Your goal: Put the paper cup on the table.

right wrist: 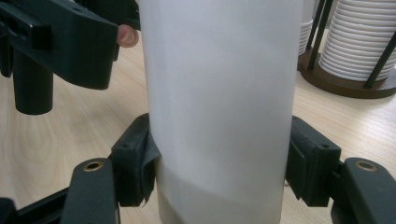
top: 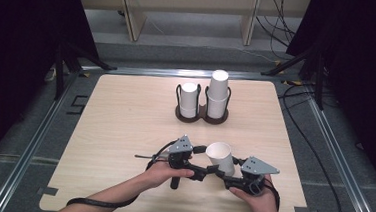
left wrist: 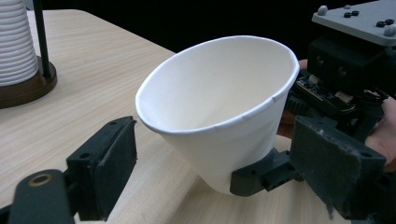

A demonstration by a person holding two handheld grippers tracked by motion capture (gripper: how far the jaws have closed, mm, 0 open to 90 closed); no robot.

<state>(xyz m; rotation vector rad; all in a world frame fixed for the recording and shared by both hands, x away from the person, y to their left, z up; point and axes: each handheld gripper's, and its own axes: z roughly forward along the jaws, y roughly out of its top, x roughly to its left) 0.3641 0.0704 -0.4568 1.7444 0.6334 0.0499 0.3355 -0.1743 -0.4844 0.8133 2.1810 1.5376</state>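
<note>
white paper cup (top: 220,156) clamped in right tool (top: 232,178); left tool (top: 202,173) wide open around it, untouching

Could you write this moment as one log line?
right gripper: shut on white paper cup | left gripper: open, jaws either side of it | cup: tilted | brown two-slot cup holder: behind

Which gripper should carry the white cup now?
Probably the right gripper: its jaws already press both sides of the white cup. The left gripper has its jaws spread apart, not touching the cup.
</note>
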